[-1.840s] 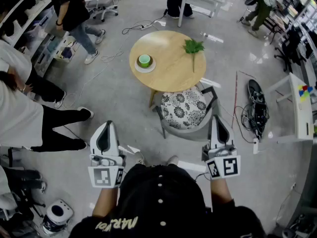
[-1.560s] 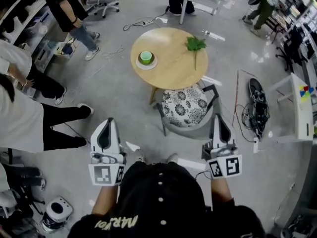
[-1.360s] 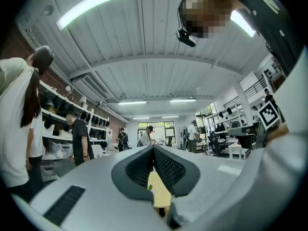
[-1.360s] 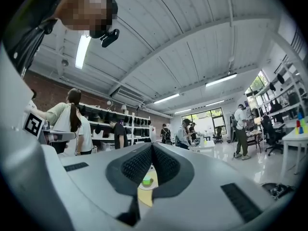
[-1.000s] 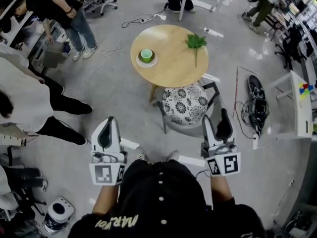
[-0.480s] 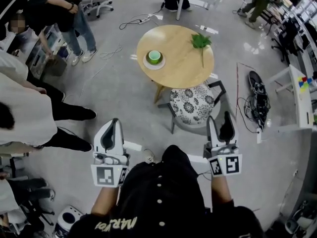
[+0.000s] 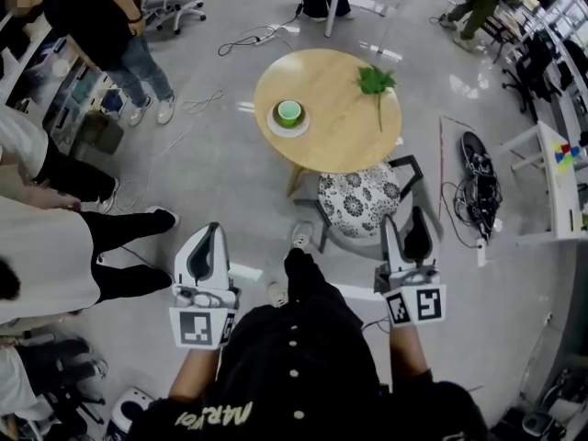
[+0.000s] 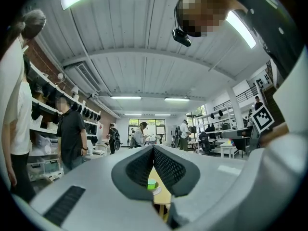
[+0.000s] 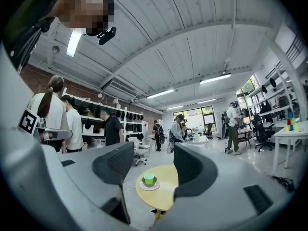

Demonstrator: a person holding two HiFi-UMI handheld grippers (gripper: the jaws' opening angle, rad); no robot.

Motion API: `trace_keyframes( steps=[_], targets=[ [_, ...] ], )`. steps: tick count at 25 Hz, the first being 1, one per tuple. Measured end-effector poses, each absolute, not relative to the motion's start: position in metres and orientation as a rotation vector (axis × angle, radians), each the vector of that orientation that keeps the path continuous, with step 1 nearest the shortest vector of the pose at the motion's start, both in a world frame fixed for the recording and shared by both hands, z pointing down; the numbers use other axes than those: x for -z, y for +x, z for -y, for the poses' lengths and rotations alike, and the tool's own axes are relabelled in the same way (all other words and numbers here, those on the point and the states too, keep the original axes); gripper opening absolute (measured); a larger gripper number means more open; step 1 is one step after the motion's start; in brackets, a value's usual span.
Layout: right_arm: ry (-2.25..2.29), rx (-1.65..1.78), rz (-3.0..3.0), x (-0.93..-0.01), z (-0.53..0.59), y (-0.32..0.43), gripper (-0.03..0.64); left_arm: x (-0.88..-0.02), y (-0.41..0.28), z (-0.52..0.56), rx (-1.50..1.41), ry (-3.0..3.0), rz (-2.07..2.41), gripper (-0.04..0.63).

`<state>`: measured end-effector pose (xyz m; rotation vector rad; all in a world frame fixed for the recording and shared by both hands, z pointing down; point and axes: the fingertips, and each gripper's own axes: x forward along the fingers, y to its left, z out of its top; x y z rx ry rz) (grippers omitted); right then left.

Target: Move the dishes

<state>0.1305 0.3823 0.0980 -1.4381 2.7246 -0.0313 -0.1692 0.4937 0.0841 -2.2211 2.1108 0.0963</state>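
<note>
Up above centre in the head view, a green cup sits on a white saucer on the round wooden table, with a leafy sprig to its right. Both grippers hang low in the frame, well apart from the table. The left gripper is clenched tight on nothing (the cup only shows beyond its pads). The right gripper is released; its jaws have just been narrowing, with nothing between them.

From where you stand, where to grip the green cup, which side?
Probably across the round wall of the green cup, above the saucer. Come over the table from its left edge in the head view: the cup stands upright nearest it, and the chair blocks the near side.
</note>
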Motion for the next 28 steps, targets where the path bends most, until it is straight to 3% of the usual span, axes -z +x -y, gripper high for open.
trace_keyframes(
  steps=[17,28],
  targets=[
    [-1.372,0.062,-2.782,-0.11,-0.167,0.082,0.242,-0.08,-0.205,-0.283,-0.029,-2.206,-2.147,0.003],
    [-1.311,0.147,-2.851,-0.139,-0.102,0.079,0.242,-0.09,-0.197,-0.21,0.011,-2.217,-2.172,0.003]
  ],
)
